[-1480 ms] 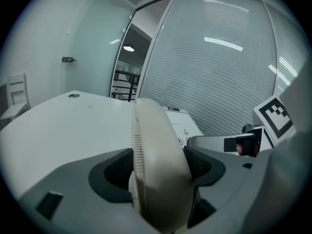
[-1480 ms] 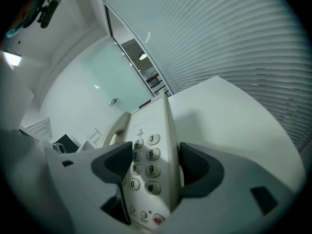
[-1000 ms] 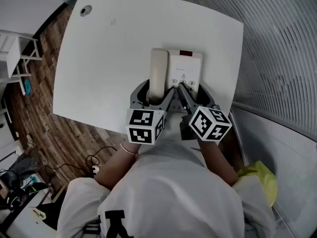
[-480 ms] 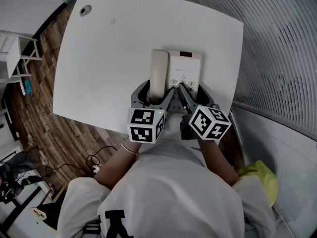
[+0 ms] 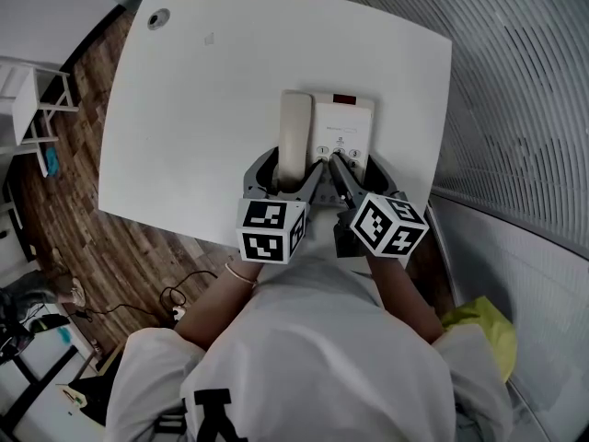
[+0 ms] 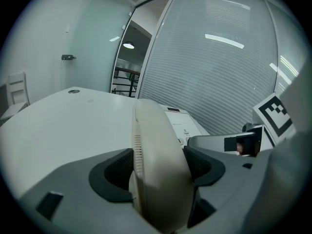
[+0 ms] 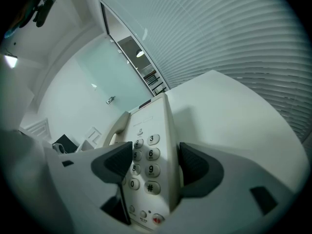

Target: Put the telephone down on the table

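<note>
A cream telephone lies on or just over the white table (image 5: pixel 193 109); I cannot tell whether it rests there. Its handset (image 5: pixel 294 136) sits in the cradle on the left of the base (image 5: pixel 348 122). My left gripper (image 5: pixel 293 178) is shut on the handset's near end, and the handset (image 6: pixel 156 155) fills the gap between both dark pads. My right gripper (image 5: pixel 354 168) is shut on the base's near right part. In the right gripper view the keypad side of the base (image 7: pixel 148 145) stands between the pads, with the handset (image 7: pixel 117 126) behind to the left.
The table's near edge runs just under both grippers. A round cable hole (image 5: pixel 159 18) is at the far left corner. A ribbed glass wall (image 5: pixel 515 90) stands close on the right. Wooden floor and a white chair (image 5: pixel 28 99) lie to the left.
</note>
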The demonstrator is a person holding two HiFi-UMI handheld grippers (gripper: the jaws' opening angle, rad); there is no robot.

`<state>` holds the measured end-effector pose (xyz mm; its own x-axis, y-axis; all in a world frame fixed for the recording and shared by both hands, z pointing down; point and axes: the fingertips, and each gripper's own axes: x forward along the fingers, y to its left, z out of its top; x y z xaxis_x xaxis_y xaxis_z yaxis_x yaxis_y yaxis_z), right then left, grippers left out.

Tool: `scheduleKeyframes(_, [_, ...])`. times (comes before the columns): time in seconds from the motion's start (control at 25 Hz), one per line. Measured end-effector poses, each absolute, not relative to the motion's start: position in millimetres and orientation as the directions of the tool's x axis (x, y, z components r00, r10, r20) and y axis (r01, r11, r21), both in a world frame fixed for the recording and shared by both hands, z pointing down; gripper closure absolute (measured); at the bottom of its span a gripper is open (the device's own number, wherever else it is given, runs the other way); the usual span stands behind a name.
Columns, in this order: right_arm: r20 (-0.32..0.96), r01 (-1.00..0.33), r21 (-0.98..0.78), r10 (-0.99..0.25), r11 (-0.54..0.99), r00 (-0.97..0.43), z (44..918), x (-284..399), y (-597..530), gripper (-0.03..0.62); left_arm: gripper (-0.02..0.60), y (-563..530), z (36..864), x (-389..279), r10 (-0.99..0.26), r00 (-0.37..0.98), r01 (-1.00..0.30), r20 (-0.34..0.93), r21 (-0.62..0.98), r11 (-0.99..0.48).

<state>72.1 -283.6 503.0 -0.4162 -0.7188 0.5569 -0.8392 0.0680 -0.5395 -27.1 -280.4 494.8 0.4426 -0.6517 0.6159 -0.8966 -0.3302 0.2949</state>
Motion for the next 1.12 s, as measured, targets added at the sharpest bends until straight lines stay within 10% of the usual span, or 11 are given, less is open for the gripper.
scheduleKeyframes(1.12, [0.563, -0.828, -0.559, -0.71, 0.051, -0.423, 510.2, 71.0, -282.4, 0.278, 0.249, -281.3, 499.1, -27.6, -0.649, 0.447, -0.894, 0.615, 0.281, -0.349])
